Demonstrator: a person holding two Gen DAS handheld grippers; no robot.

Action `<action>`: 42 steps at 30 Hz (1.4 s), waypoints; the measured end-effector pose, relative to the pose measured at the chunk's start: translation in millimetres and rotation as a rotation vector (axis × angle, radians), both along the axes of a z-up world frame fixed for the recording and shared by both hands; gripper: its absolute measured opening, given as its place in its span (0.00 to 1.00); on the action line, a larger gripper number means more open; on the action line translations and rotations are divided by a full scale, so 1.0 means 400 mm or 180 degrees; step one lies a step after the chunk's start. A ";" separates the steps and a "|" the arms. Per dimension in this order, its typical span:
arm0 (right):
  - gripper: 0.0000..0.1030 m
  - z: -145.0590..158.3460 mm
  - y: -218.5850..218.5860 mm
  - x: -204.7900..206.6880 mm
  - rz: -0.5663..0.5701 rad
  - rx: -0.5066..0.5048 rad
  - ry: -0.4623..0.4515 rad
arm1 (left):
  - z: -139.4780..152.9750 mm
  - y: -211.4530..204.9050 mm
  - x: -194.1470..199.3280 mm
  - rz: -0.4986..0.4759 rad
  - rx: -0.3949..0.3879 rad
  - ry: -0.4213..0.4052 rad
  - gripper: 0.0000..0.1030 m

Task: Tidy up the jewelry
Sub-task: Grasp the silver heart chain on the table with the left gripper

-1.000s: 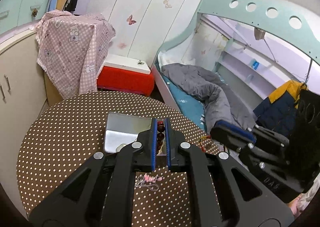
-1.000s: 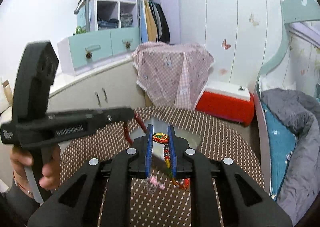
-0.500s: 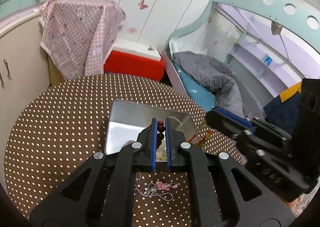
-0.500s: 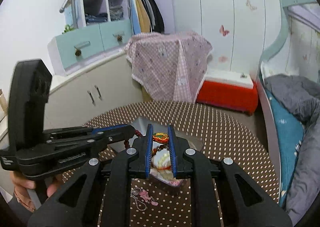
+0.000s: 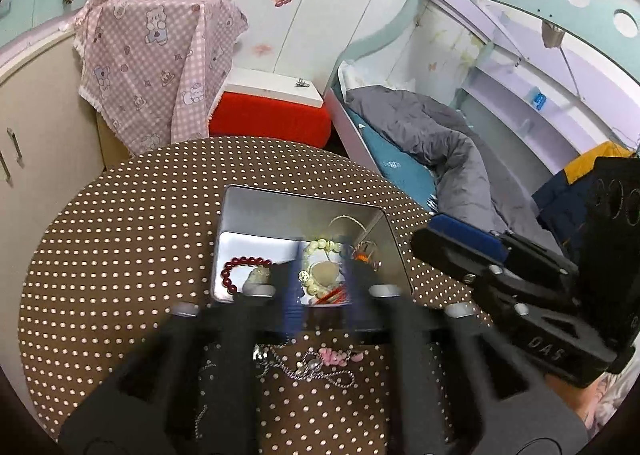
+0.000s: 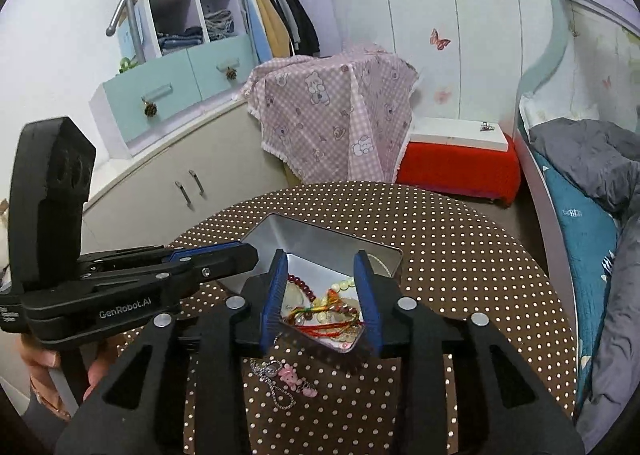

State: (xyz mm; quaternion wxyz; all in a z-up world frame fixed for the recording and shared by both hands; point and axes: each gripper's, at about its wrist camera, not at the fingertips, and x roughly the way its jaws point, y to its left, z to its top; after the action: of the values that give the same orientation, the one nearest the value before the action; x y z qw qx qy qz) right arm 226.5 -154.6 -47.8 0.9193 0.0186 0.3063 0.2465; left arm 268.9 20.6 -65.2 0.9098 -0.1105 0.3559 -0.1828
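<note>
A silver tin [image 5: 304, 211] sits on the dotted table. In it lie a dark red bead bracelet [image 5: 236, 271], a pale green bead bracelet [image 5: 320, 245] and a multicoloured cord bracelet [image 6: 324, 309]. My left gripper [image 5: 320, 287] hovers over the tin's near edge, blurred, its jaws opening with nothing held between them. My right gripper [image 6: 322, 267] is over the tin [image 6: 320, 239] too, jaws opening, and the cord bracelet rests loose below them. A pink charm chain [image 6: 288, 375] lies on the table in front of the tin.
The round brown polka-dot table [image 5: 120, 255] has a cream cabinet [image 6: 168, 175] to its left. A pink checked cloth [image 5: 152, 55] and a red box [image 5: 272, 119] stand behind it, and a bed [image 5: 420, 159] is on the right. A person's hand [image 6: 44, 359] holds the left gripper.
Both grippers have come down over the tin and opened. The red bead bracelet has left the left jaws and the cord bracelet the right jaws; both now lie in the tin.
</note>
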 end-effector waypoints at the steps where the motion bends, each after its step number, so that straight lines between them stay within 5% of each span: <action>1: 0.32 0.003 -0.003 -0.009 0.0002 0.0004 -0.0008 | 0.006 0.009 -0.012 0.0051 -0.0011 -0.0072 0.69; 9: 0.34 -0.017 -0.014 -0.070 0.0071 -0.0050 0.0030 | 0.017 0.041 -0.097 0.0216 0.0265 -0.0239 0.69; 27: 0.38 -0.194 0.002 -0.098 0.0130 -0.0200 0.0582 | -0.161 0.048 -0.126 0.0228 0.0607 0.0180 0.69; 36: 0.41 -0.205 -0.015 -0.092 0.0128 -0.0138 0.0621 | -0.183 -0.002 -0.075 0.0163 0.0693 0.0242 0.46; 41: 0.42 -0.206 -0.021 -0.087 0.0141 -0.0116 0.0620 | -0.198 -0.012 -0.055 0.0100 0.0787 0.0340 0.15; 42: 0.43 -0.206 -0.022 -0.086 0.0142 -0.0113 0.0618 | -0.200 -0.017 -0.059 0.0086 0.0814 0.0342 0.15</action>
State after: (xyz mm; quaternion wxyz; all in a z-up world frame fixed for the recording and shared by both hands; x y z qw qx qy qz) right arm 192.2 -163.2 -130.1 0.8797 0.0193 0.3986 0.2585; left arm 245.2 13.9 -145.3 0.8984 -0.0080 0.4230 -0.1175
